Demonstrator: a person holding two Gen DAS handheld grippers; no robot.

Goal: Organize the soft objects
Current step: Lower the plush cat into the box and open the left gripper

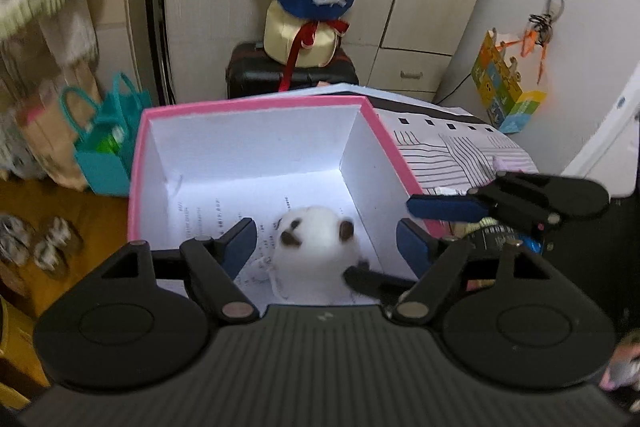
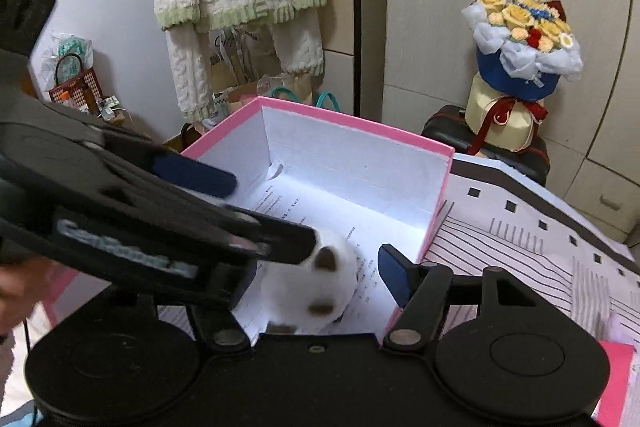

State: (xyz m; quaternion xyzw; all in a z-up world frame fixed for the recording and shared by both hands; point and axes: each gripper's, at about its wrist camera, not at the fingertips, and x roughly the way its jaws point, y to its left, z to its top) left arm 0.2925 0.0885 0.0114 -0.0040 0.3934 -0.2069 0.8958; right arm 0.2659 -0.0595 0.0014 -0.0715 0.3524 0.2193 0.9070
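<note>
toy: white plush toy with brown ears, sitting on the floor of the pink box, low centre of the left wrist view, near the right wall and the near wall.

box: lid off, white inside, printed paper sheet lining the bottom. It stands on a striped cloth.

left gripper: the left gripper has its jaws spread, 1 blue pad each side of the toy, neither one pressing it as far as I can see. So released, not holding.

right gripper: the right gripper is spread too. Toy sits between and below its fingers, loose. Looks to me like the drop-off is done.

risk 1: both tools are crowded over the same corner, and the left one crosses right over the right one's view. Pull back carelessly and they knock each other.

risk 2: a finger catching the near wall on the way up could tip or drag the box, cardboard is light.

risk 3: a pad snagging the fur would lift the toy back out.

hard to see: toy is motion-blurred in both views, its face is mush. The right tool's left finger is hidden behind the other tool. Near wall of the box is cut off by the tool bodies. A dark thing at the toy's lower right in the left view is maybe a foot or the other tool's finger, can't say.
</note>
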